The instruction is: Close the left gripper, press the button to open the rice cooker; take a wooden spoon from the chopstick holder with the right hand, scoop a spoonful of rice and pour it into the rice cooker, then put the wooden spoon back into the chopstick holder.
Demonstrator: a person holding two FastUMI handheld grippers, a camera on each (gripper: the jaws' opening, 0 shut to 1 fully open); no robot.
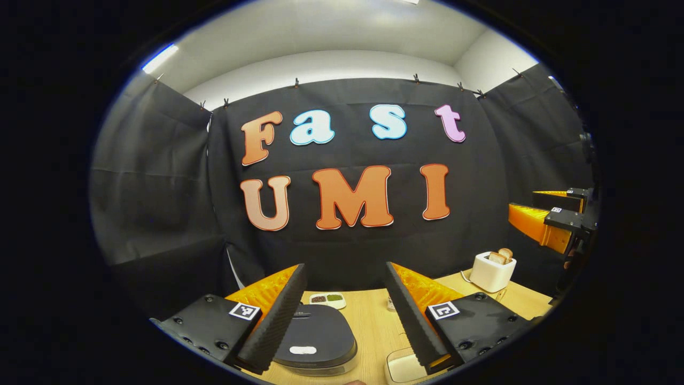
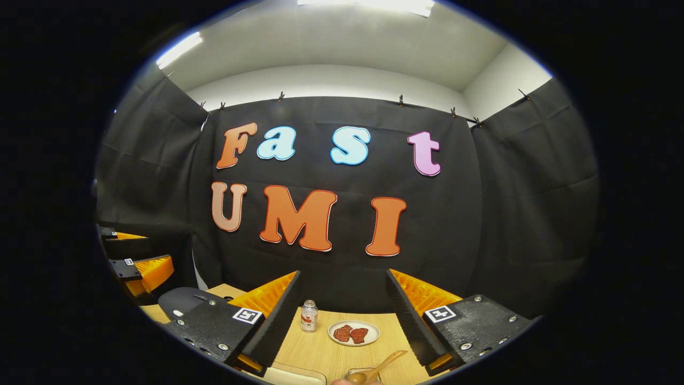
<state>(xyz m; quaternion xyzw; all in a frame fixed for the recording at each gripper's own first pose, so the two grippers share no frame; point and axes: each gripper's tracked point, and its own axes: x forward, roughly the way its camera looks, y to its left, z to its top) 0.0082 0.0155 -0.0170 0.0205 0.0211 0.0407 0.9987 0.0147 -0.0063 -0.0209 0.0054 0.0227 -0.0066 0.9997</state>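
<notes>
Spread wide apart and holding nothing, the left gripper point(image 1: 344, 315) hangs above the pale wooden surface point(image 1: 374, 326). Between its fingers and a little toward the left one sits the dark grey rice cooker with a rounded lid point(image 1: 315, 334), lid down, a small white oval button point(image 1: 303, 350) near its front edge. Beyond the cooker, between the fingers, lies a small white two-part dish of dark and green grains point(image 1: 327, 300). Just inside the right finger, at the bottom edge, is a white rounded-corner container point(image 1: 403, 368), partly hidden by that finger. Past the right finger, farther back, stands a white toaster with two slices of bread in its slots point(image 1: 492, 270). The other gripper shows at the far right of the left gripper view, held high and well apart from the surface.

In the right gripper view, the right gripper point(image 2: 343, 315) also has its fingers spread, gripping nothing. Between them, at the bottom edge, a light wooden spoon point(image 2: 378, 367) lies slanted in a clear holder point(image 2: 363, 372) whose shape is cut off by the edge. Beyond it, between the fingers, rests a round white plate with two reddish-brown pieces point(image 2: 353, 333), and just left of that a small clear bottle with a red label point(image 2: 309, 316). Past the left finger the rice cooker's dark lid peeks out.
</notes>
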